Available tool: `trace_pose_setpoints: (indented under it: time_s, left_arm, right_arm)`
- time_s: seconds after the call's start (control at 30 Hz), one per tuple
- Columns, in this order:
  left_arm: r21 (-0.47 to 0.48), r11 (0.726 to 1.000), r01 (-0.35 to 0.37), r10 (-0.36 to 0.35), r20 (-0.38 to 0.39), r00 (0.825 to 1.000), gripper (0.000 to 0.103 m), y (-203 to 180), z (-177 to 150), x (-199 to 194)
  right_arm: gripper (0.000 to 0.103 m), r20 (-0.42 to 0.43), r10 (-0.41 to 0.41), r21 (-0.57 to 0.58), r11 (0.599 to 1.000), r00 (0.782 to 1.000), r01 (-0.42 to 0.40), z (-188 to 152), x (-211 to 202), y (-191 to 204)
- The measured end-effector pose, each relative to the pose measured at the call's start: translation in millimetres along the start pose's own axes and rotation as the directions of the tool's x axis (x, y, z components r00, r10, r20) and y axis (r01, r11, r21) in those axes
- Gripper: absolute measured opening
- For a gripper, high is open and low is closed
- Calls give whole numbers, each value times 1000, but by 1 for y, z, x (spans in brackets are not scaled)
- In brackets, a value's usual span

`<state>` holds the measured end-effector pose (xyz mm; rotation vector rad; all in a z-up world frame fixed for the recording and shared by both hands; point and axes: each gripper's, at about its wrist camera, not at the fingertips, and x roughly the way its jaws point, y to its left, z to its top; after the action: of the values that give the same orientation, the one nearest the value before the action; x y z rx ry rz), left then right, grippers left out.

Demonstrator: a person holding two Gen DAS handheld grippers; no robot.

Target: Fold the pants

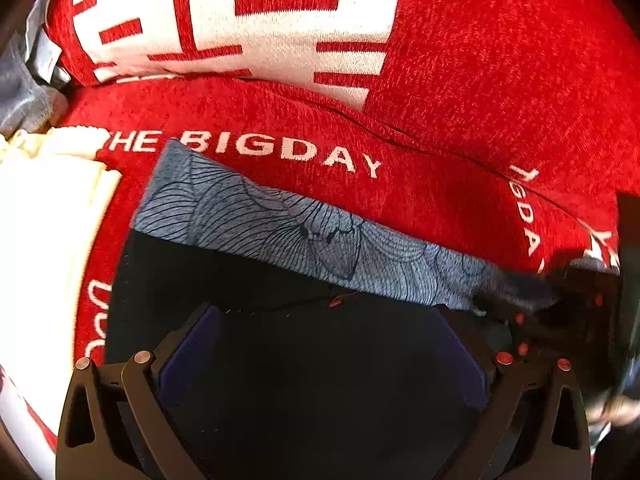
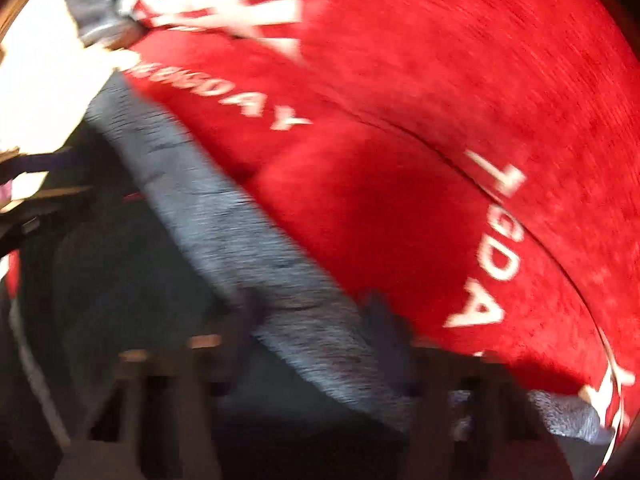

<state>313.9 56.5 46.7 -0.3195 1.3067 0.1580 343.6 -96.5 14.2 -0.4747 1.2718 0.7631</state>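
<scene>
Black pants [image 1: 224, 272] with a blue-grey, line-patterned waistband [image 1: 280, 224] lie on a red blanket [image 1: 460, 60]. My left gripper [image 1: 324, 314] points down over the black cloth. Its fingers [image 1: 192, 356] stand wide apart and open, gripping nothing. At the band's right end my right gripper [image 1: 576, 300] pinches the fabric. The right wrist view is blurred: the grey waistband [image 2: 224, 216] runs diagonally and passes between the narrow-set fingers of my right gripper [image 2: 316, 316], which is shut on it. The black pants [image 2: 120, 280] lie lower left there.
The red blanket [image 2: 460, 80] has white lettering "THE BIGDAY" [image 1: 256, 148] and a raised fold with a large white pattern [image 1: 260, 28] behind. A cream cloth [image 1: 44, 220] lies at the left and crumpled grey fabric [image 1: 24, 80] at the upper left.
</scene>
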Motion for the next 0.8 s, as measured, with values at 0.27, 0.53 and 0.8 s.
trace_pose_setpoints:
  time_s: [0.27, 0.53, 0.8]
  left_arm:
    - [-196, 979, 62, -86, -115, 990, 103, -2, 30, 31]
    - [-190, 979, 77, -103, -130, 986, 103, -21, 29, 41]
    - [-90, 988, -123, 107, -164, 981, 60, -30, 23, 68]
  right_arm:
    - [13, 69, 5, 10, 1000, 998, -6, -4, -12, 9]
    - [11, 232, -73, 3, 997, 970, 75, -39, -56, 32]
    - [7, 196, -100, -3, 995, 976, 102, -54, -38, 50]
